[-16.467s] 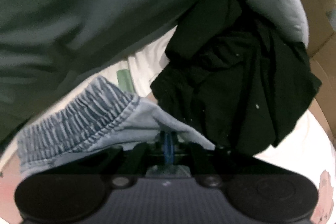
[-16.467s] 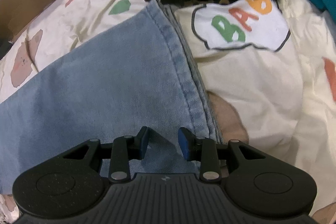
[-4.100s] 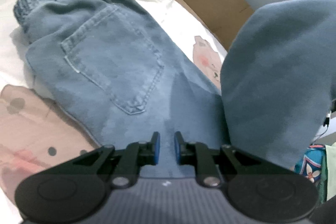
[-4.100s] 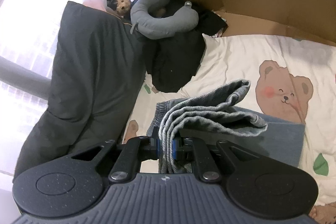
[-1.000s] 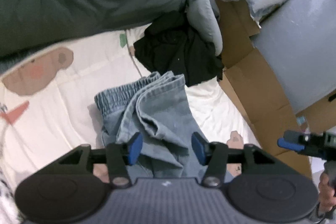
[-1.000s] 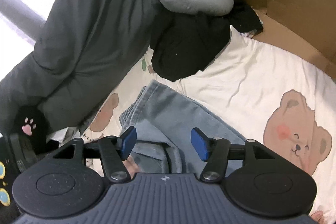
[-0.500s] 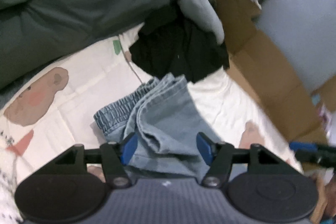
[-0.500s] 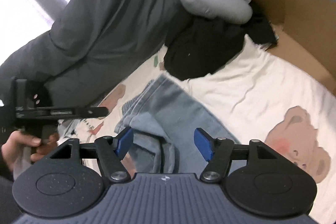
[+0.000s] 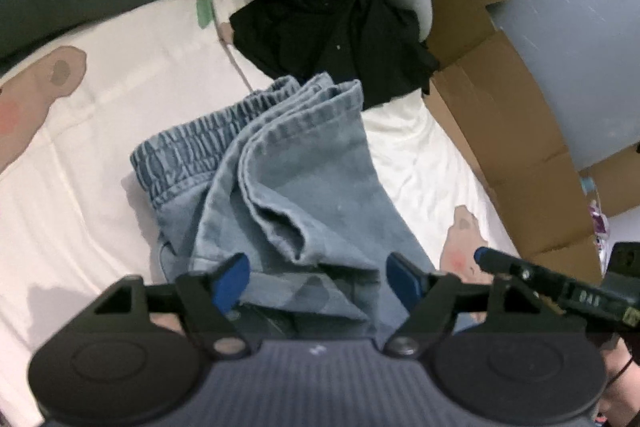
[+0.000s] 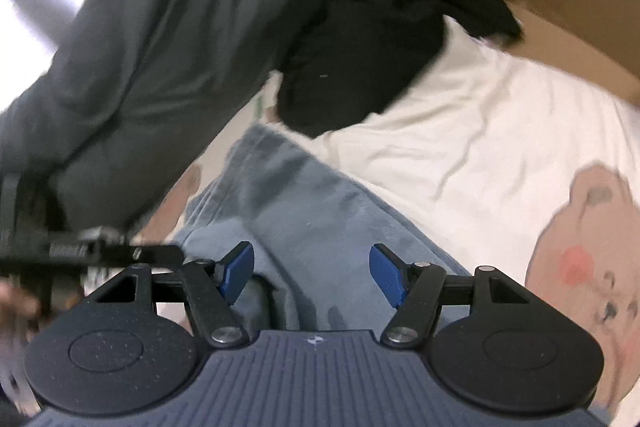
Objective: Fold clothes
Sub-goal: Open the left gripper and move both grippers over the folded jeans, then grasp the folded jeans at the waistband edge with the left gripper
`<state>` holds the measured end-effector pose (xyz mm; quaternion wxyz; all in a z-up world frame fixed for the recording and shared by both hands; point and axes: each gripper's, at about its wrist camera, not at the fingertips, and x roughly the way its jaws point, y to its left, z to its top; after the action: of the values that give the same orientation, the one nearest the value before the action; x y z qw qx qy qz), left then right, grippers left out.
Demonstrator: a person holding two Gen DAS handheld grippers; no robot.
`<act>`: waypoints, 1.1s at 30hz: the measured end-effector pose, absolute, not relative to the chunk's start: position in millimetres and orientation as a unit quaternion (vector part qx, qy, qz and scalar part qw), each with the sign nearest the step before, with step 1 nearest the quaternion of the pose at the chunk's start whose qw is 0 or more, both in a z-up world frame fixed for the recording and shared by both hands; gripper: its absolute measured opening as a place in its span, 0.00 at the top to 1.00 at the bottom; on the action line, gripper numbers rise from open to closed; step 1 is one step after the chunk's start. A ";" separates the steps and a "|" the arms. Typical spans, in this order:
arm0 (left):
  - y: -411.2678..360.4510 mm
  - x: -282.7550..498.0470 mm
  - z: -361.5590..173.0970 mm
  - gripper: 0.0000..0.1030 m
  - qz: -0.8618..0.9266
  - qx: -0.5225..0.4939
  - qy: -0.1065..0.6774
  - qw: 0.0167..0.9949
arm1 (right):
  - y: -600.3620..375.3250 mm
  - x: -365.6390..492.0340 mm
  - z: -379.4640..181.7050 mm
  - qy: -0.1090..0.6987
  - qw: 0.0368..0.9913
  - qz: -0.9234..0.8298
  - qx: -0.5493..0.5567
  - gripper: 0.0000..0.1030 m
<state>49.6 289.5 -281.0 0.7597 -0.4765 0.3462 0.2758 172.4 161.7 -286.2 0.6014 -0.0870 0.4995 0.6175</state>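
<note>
Denim jeans [image 9: 296,187] lie folded just beyond both spread claws, ungripped.

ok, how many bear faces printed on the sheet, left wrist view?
2. One bear face at the left edge, cut off by the frame; another bear face right of the jeans, partly hidden. More may lie under the clothes.

I see the jeans [image 9: 304,183] folded over on the bed sheet [image 9: 80,155], light blue denim w/ elastic gathered waistband [image 9: 188,147] at the far-left end. Leg hems [image 9: 320,99] lie stacked on top near the waistband, approx. doubled back. Top layer has a loose crease/pucker mid-way, not flat. In my right wrist view the jeans [image 10: 320,211] look blurred, running diag. across the sheet.
</note>
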 end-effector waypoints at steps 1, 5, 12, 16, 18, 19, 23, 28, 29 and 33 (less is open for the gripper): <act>291.3 48.9 -285.1 0.25 0.274 -0.490 0.340 0.754 | 162.3 174.9 -289.7 0.502 0.602 0.615 -0.080 0.32; 298.5 47.3 -293.7 0.25 0.259 -0.530 0.319 0.742 | 163.7 186.4 -304.5 0.521 0.607 0.598 -0.051 0.32; 306.5 41.2 -305.4 0.66 0.285 -0.563 0.283 0.722 | 165.3 179.0 -324.4 0.545 0.594 0.590 -0.045 0.32; 306.2 36.3 -310.1 0.82 0.294 -0.564 0.309 0.707 | 165.9 168.0 -327.5 0.546 0.582 0.600 -0.054 0.32; 306.4 29.9 -301.8 0.84 0.301 -0.548 0.307 0.718 | 165.8 164.1 -327.5 0.544 0.577 0.606 -0.060 0.32; 307.3 25.8 -298.1 0.85 0.304 -0.543 0.307 0.721 | 165.7 162.1 -327.5 0.543 0.575 0.609 -0.063 0.32; 313.8 17.5 -292.7 0.86 0.313 -0.527 0.315 0.724 | 167.4 157.3 -332.0 0.550 0.564 0.612 -0.068 0.32; 320.5 12.4 -293.3 0.82 0.336 -0.497 0.345 0.722 | 170.9 153.5 -337.7 0.557 0.560 0.609 -0.073 0.32; 321.1 10.6 -292.7 0.80 0.339 -0.491 0.348 0.723 | 171.1 152.8 -338.4 0.558 0.560 0.608 -0.074 0.32; 317.5 0.3 -285.8 0.74 0.357 -0.468 0.346 0.731 | 170.6 150.5 -344.0 0.563 0.557 0.606 -0.080 0.32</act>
<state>0.3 317.5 -285.8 0.7309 -0.4680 0.3459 0.3566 150.5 170.6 -344.0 0.5567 -0.0801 0.5630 0.6055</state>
